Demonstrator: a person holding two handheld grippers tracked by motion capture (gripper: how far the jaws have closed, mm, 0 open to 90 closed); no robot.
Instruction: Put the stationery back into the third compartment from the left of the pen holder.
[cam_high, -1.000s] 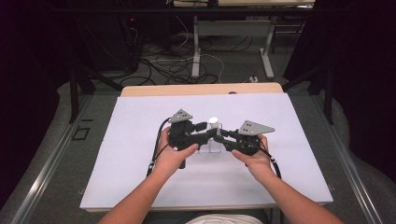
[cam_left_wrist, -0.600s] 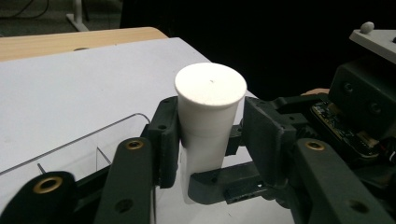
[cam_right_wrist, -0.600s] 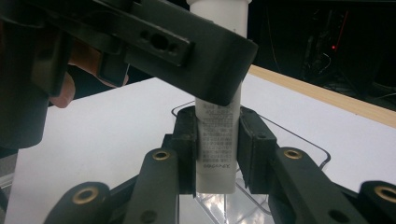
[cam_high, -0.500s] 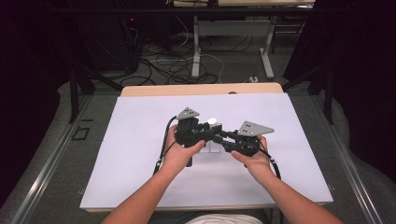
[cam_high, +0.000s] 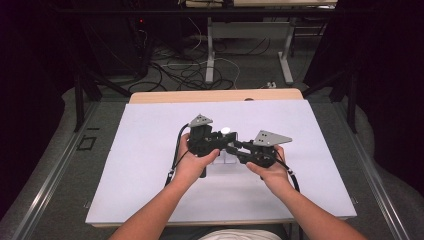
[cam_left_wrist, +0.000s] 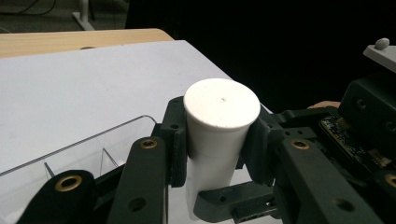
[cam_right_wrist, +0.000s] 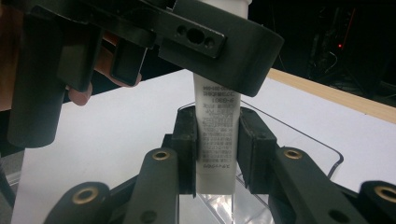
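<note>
A white tube with a round white cap (cam_high: 226, 131) stands upright over a clear plastic tray (cam_high: 223, 161) at the middle of the table. In the left gripper view my left gripper (cam_left_wrist: 217, 140) is shut on the cap (cam_left_wrist: 222, 100), one pad pressing on each side. Its jaws have just been closing with the cap between them. In the right gripper view my right gripper (cam_right_wrist: 217, 149) is shut on the printed tube body (cam_right_wrist: 217, 126) lower down, under the left gripper (cam_right_wrist: 201, 32). From above, the left gripper (cam_high: 220, 140) and the right gripper (cam_high: 236, 147) meet at the tube.
A white sheet (cam_high: 145, 150) covers the wooden table (cam_high: 215, 95). The clear tray's rim (cam_left_wrist: 93, 140) has small dividers inside. Beyond the table lie dark floor, cables and table legs (cam_high: 210, 55). There is free sheet to the left, right and front.
My left gripper has shifted right toward the tube and its jaws have come together on the white cap. The right gripper and the tube have stayed in place.
</note>
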